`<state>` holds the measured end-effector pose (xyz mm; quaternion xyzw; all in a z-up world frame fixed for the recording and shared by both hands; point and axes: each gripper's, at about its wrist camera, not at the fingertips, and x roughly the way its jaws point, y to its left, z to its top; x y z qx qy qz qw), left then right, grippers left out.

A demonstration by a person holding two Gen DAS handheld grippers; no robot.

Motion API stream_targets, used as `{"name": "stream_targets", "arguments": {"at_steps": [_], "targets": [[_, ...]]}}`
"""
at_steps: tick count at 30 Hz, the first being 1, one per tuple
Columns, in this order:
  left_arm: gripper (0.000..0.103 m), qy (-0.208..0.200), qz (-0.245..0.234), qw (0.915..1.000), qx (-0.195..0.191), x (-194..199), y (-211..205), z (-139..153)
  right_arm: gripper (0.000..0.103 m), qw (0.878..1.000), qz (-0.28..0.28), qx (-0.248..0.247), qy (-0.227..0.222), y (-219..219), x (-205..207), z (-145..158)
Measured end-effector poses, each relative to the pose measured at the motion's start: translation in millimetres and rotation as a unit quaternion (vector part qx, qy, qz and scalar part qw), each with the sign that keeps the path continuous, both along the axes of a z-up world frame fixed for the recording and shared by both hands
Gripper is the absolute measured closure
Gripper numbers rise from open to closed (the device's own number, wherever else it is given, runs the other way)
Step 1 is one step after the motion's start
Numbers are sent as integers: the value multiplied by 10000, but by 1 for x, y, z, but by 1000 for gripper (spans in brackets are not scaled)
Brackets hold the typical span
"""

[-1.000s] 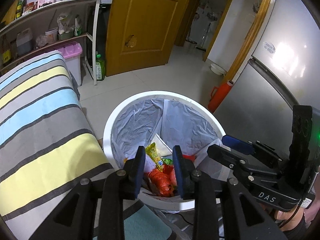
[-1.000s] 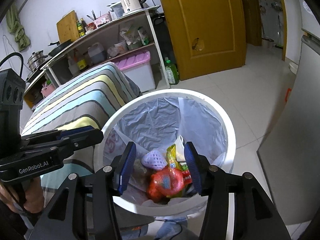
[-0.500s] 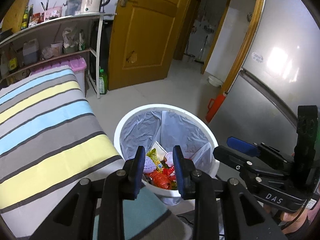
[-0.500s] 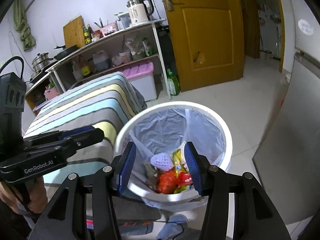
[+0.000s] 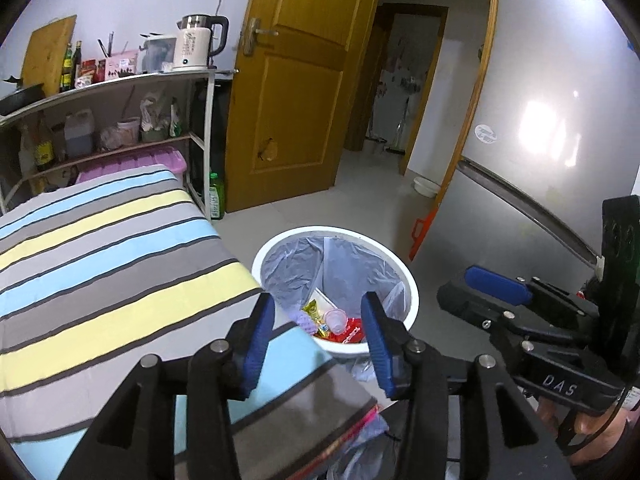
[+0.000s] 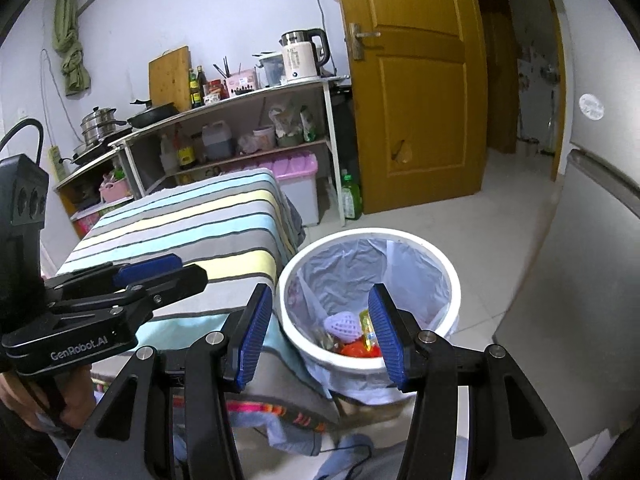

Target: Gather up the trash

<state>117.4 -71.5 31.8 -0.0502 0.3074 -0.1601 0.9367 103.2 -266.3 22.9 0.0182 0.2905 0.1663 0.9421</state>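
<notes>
A white trash bin (image 5: 408, 280) (image 6: 440, 258) with a grey liner stands on the floor beside the striped table. Inside lie wrappers: a red packet (image 5: 352, 330) (image 6: 354, 349), a yellow wrapper (image 5: 314, 312), a small pink cup (image 5: 335, 318) and a purple foam net (image 6: 342, 324). My left gripper (image 5: 318, 338) hangs above and short of the bin, its jaws opening with nothing between them. My right gripper (image 6: 320, 334) is open and holds nothing, also back from the bin. Each gripper shows in the other's view, the right gripper (image 5: 496, 300) to the right and the left gripper (image 6: 160, 272) to the left.
The striped tablecloth (image 5: 100, 256) (image 6: 192, 224) covers the table left of the bin. Behind stand a cluttered shelf with a kettle (image 5: 196, 46) (image 6: 302, 58), a pink-lidded box (image 6: 294, 168), a green bottle (image 6: 350, 198) and a wooden door (image 5: 296, 92). A grey fridge (image 5: 540, 160) stands on the right.
Both grippers have drawn back and up from the bin, which now looks smaller and farther. The left jaws have spread wider; the right jaws kept their gap.
</notes>
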Motion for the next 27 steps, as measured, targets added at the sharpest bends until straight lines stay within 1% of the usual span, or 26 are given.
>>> {"name": "stream_targets", "arguments": {"at_steps": [5, 15, 21, 27], "targets": [[54, -97, 98, 9999, 78, -21, 7, 0, 52, 9999, 21, -153, -17, 8, -20, -1], [53, -214, 139, 9994, 214, -53, 10, -2, 52, 9997, -16, -185, -186, 10, -50, -1], [52, -300, 246, 9990, 228, -62, 14, 0, 51, 9996, -39, -189, -199, 10, -55, -3], [52, -334, 231, 9989, 248, -64, 10, -1, 51, 9997, -61, -147, -186, 7, -54, -4]]}}
